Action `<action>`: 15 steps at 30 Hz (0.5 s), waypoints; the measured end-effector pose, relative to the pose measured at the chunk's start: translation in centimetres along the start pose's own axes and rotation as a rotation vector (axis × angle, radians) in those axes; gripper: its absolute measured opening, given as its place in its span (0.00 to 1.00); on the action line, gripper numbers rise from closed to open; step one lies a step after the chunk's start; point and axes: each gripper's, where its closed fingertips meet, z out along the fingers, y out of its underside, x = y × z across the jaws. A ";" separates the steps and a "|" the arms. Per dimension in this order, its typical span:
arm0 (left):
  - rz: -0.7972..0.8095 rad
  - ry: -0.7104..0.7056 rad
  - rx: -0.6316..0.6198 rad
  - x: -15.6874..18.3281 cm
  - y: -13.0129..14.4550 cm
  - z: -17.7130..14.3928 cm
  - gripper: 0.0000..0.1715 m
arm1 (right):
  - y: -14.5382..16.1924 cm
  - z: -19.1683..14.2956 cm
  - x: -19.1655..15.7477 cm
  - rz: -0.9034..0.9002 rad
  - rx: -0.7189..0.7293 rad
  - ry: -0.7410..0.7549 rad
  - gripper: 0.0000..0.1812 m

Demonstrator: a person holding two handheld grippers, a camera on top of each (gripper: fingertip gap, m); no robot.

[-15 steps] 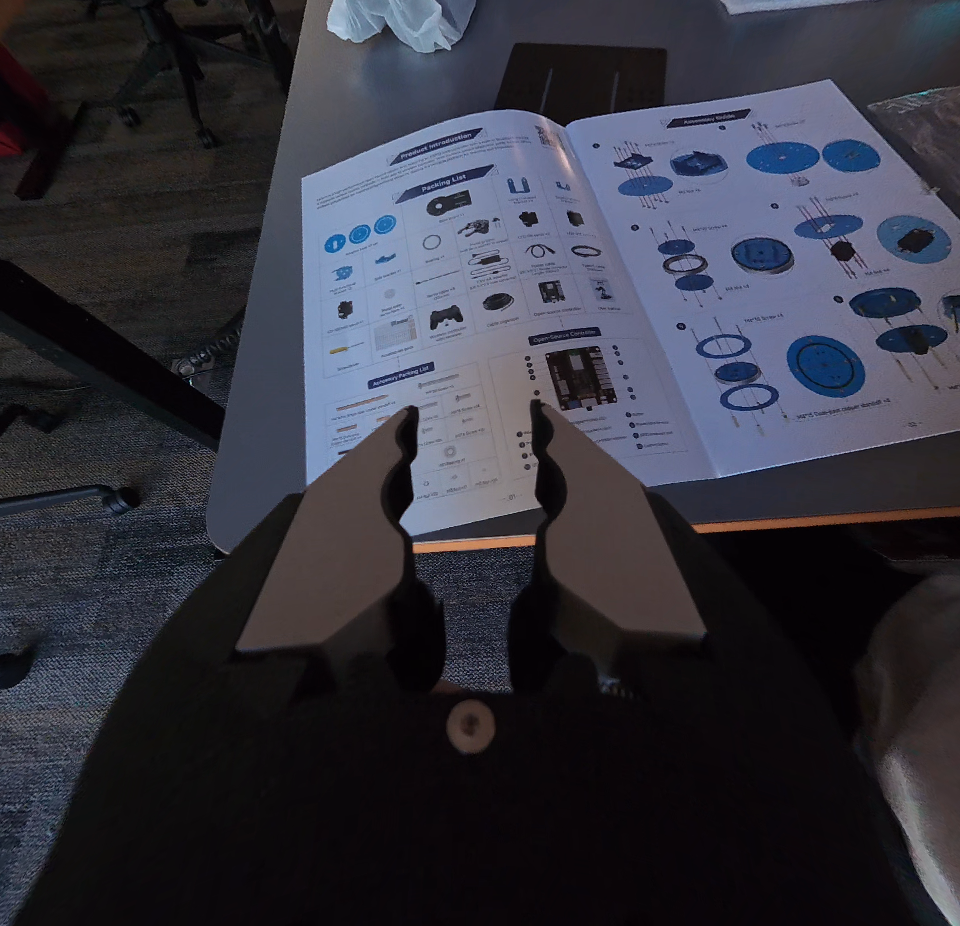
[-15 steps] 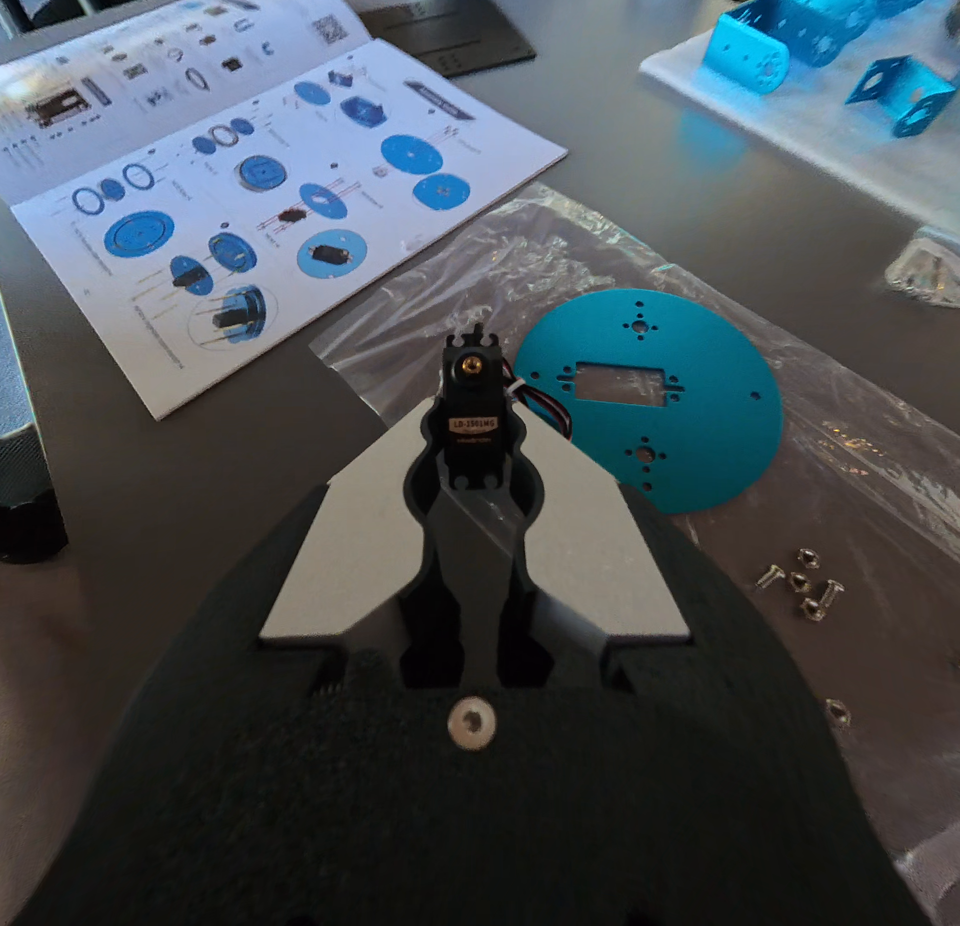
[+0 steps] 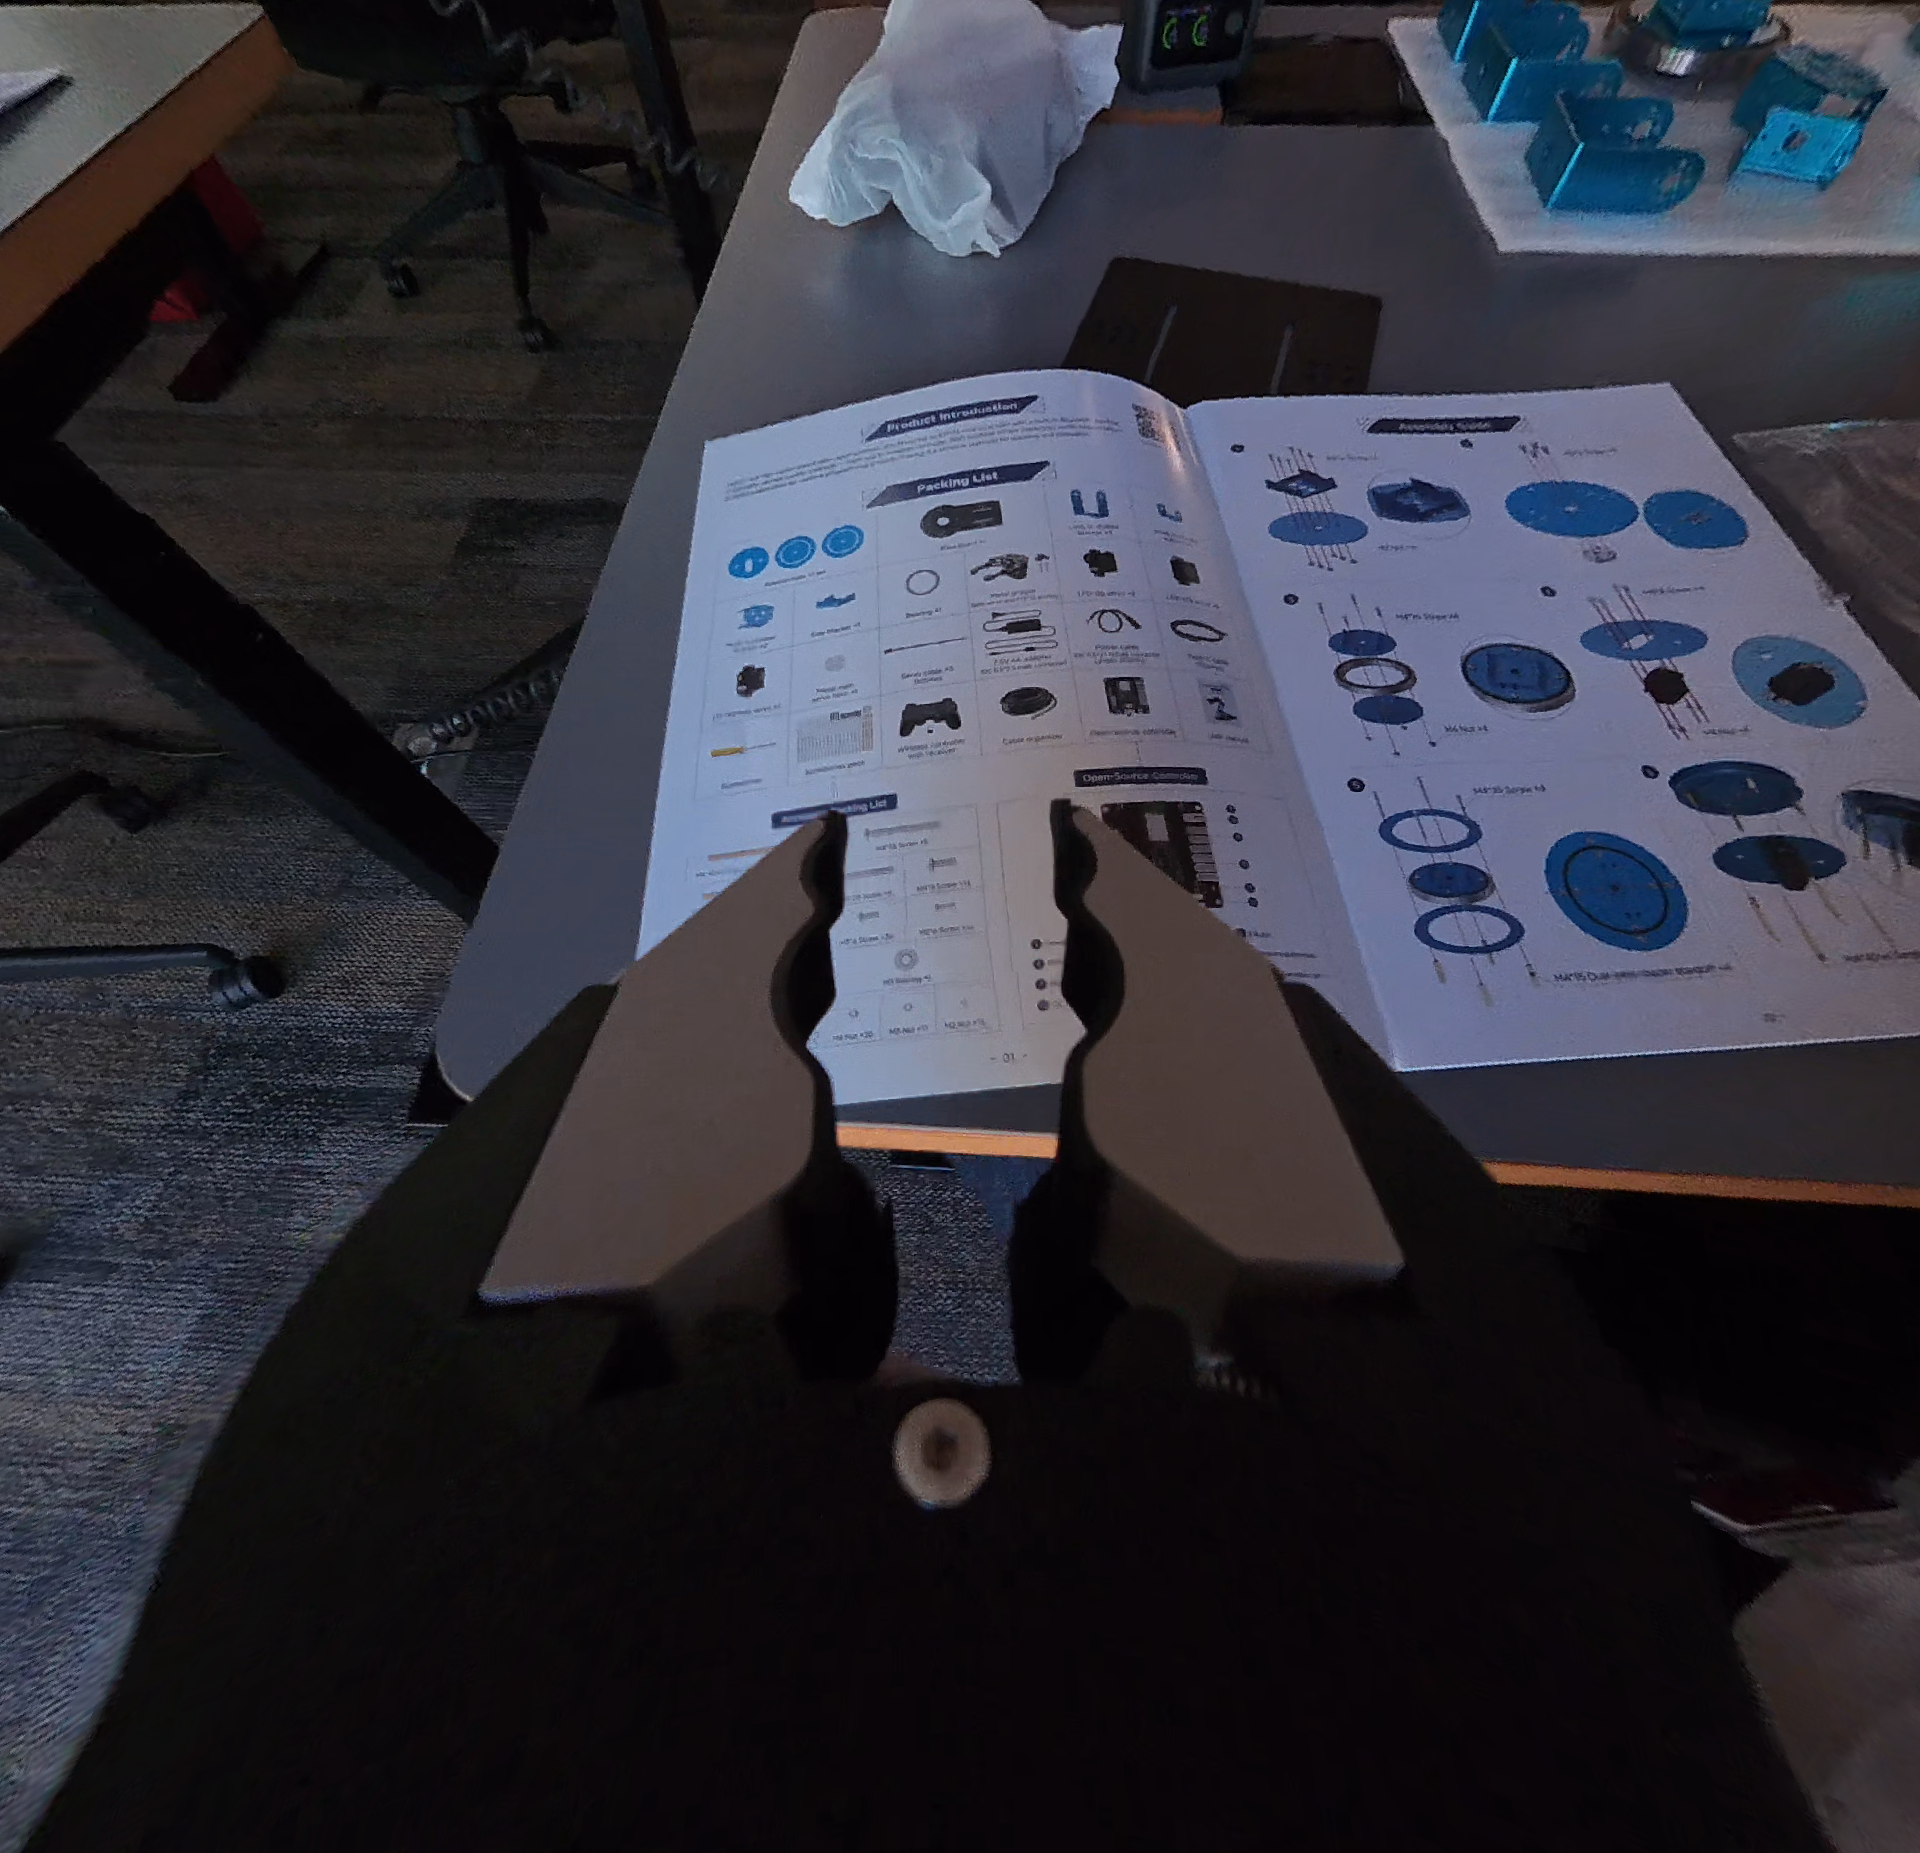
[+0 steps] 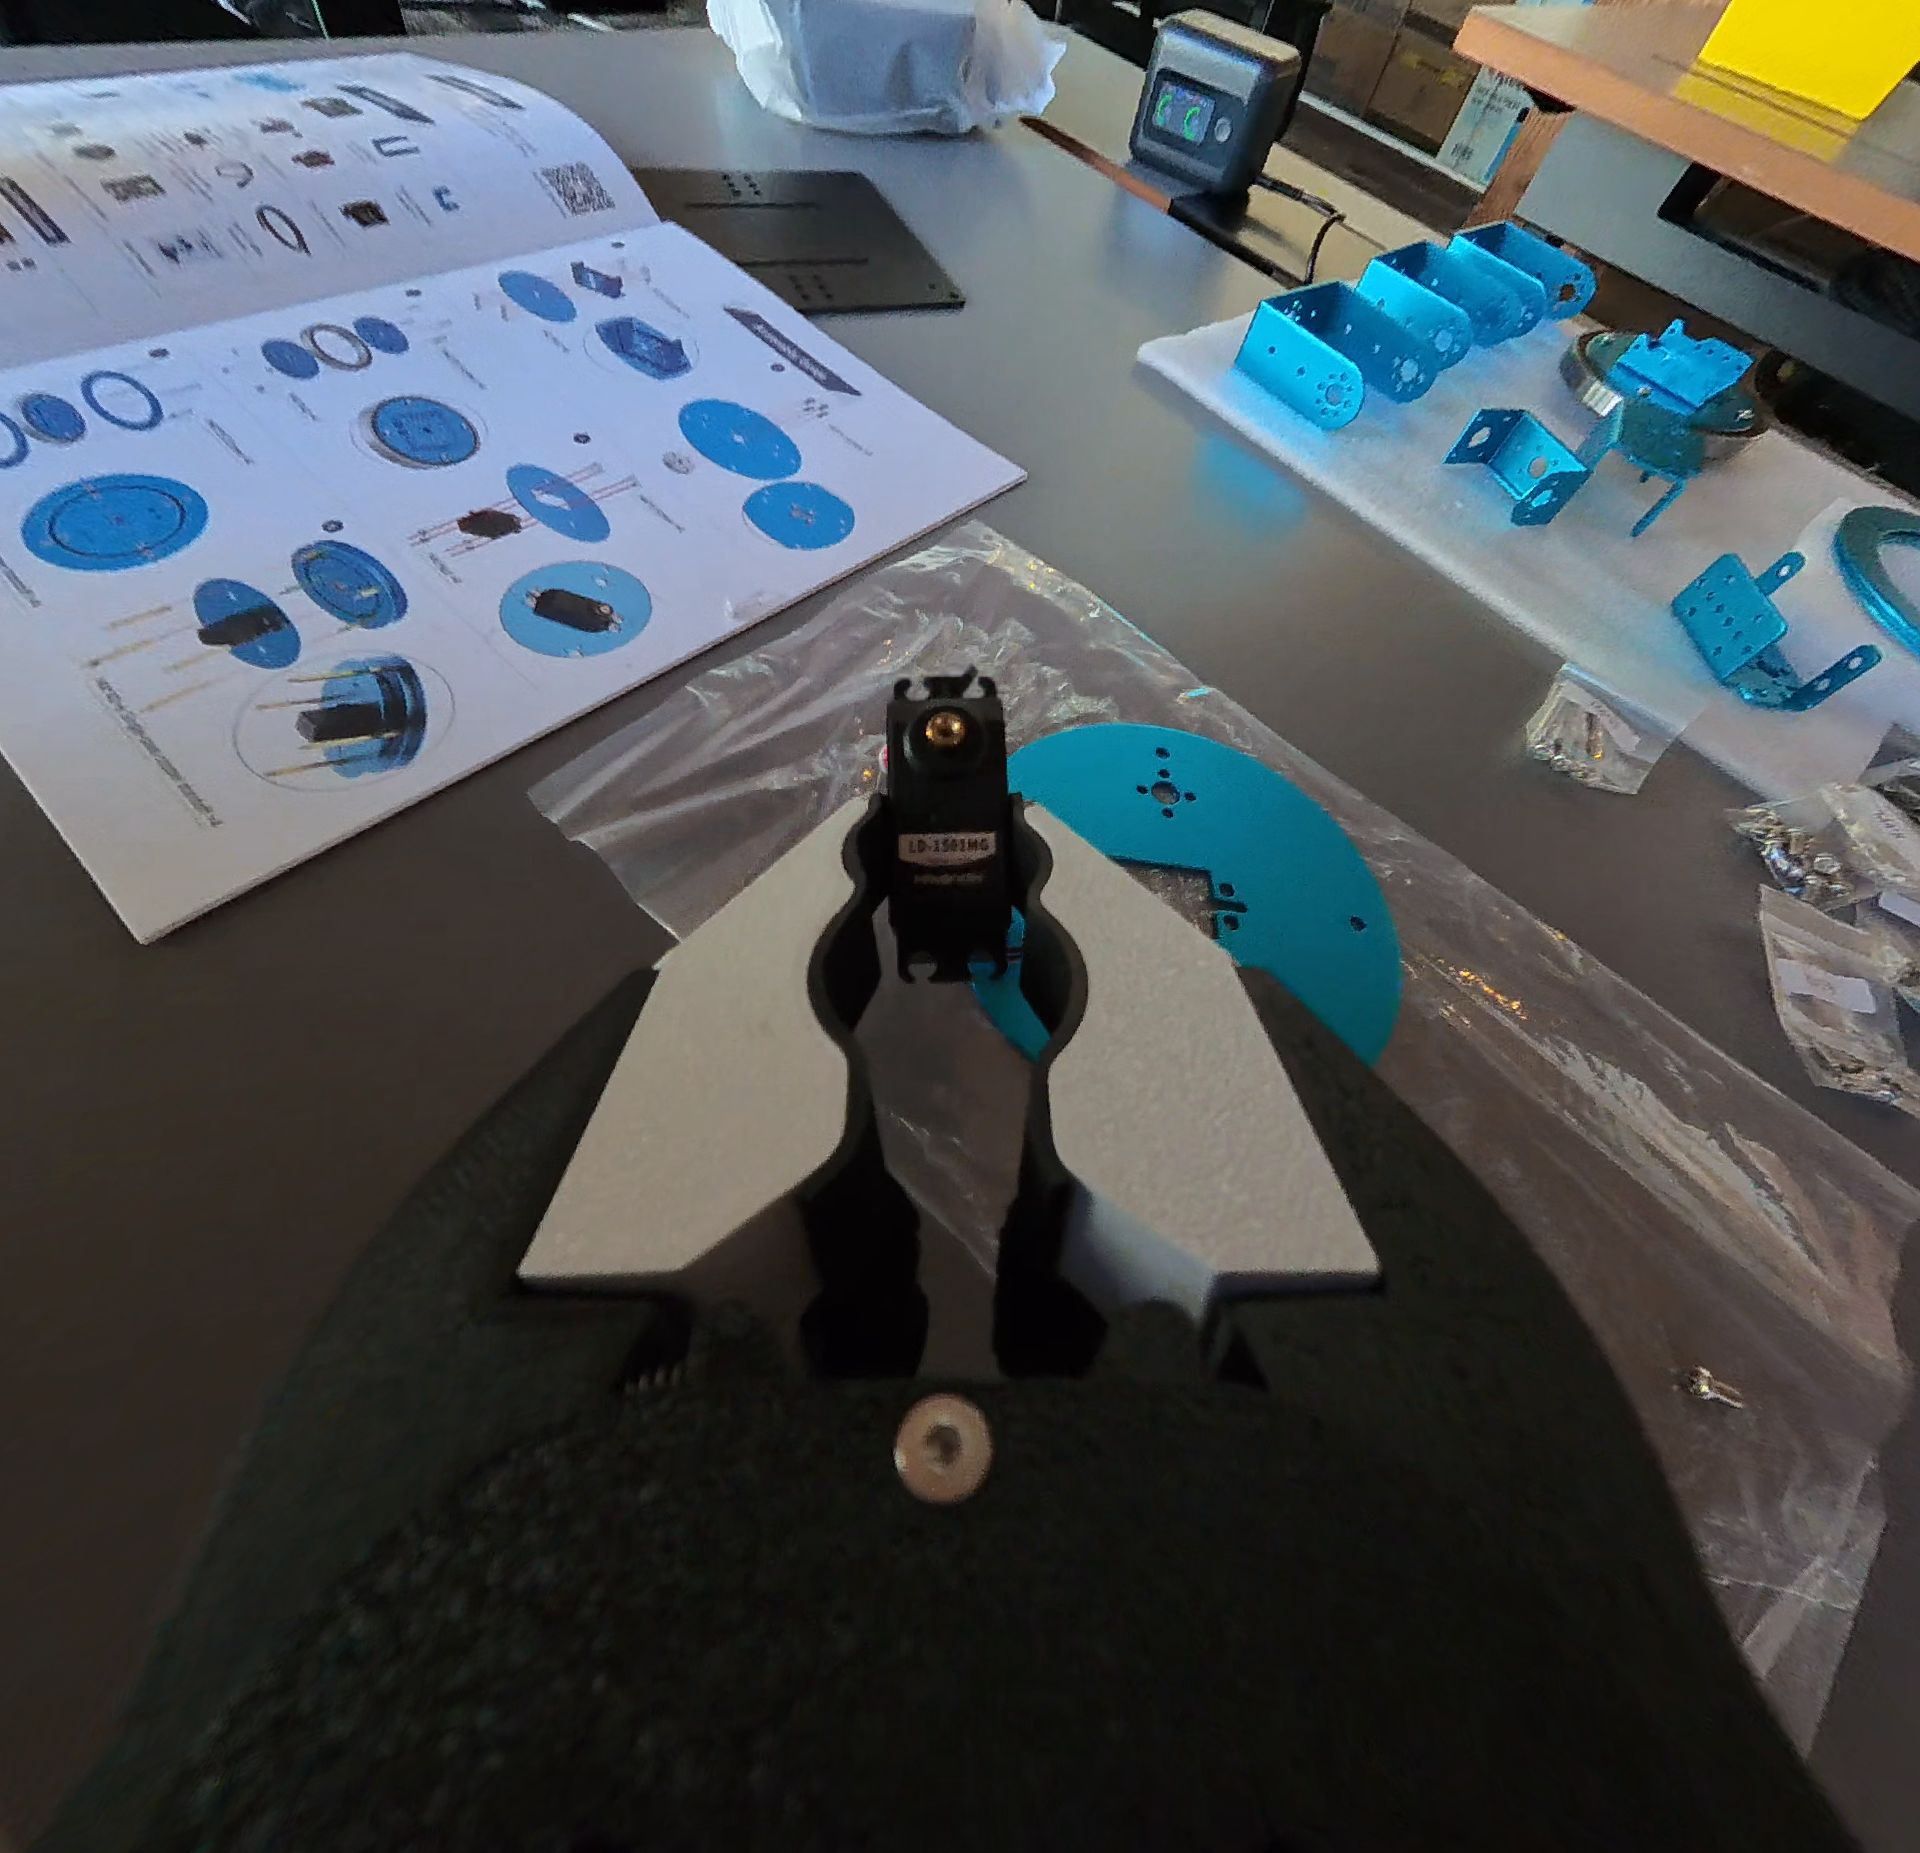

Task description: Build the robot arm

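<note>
My right gripper is shut on a small black servo motor, held upright above the table with its brass shaft end facing up. Just behind and to the right lies a round blue metal plate with a rectangular cut-out, resting on a clear plastic bag. My left gripper is open and empty, held over the near edge of the table above the left page of an open instruction booklet. The booklet also shows in the right wrist view.
Blue metal brackets sit on a white foam sheet at the right, with small bags of screws nearby. A black plate, crumpled white tissue and a small grey device with a screen lie farther back. A loose screw lies at the right. My hands' fingertips stand some 45 cm from each other. The round blue metal plate is closer to my right gripper, around 9 cm from its tips; the left tips are 50 cm off.
Both views have tilted up, showing more of the far table. The right gripper with the servo has shifted right, now overlapping the blue plate. The left gripper's jaws stand a little wider.
</note>
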 end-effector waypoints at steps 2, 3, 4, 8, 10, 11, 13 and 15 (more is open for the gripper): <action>-0.036 0.034 0.007 0.2 1.0 -0.5 0.23 | 0.0 0.1 -0.1 -0.001 -0.001 -0.004 0.11; -0.050 0.047 -0.005 0.3 1.7 -0.8 0.23 | -0.1 0.1 -0.1 0.000 0.003 -0.005 0.11; -0.052 0.060 -0.008 0.4 2.1 -1.2 0.23 | -0.2 0.2 0.0 0.001 0.011 -0.003 0.11; -0.051 0.012 0.027 -0.9 1.9 -2.7 0.23 | -0.5 0.1 0.4 0.015 0.025 0.014 0.11; -0.050 -0.061 0.021 -2.8 2.1 -2.9 0.23 | -0.6 -0.1 0.4 0.001 0.030 0.033 0.11; -0.061 -0.096 0.008 -3.9 2.3 -2.9 0.23 | -0.6 -0.1 0.4 -0.007 0.031 0.040 0.11; -0.088 -0.133 -0.004 -5.2 2.5 -2.7 0.23 | -0.6 -0.3 0.5 -0.026 0.029 0.061 0.11; -0.097 -0.135 -0.006 -5.6 2.2 -2.3 0.23 | -0.7 -0.4 0.6 -0.036 0.034 0.075 0.11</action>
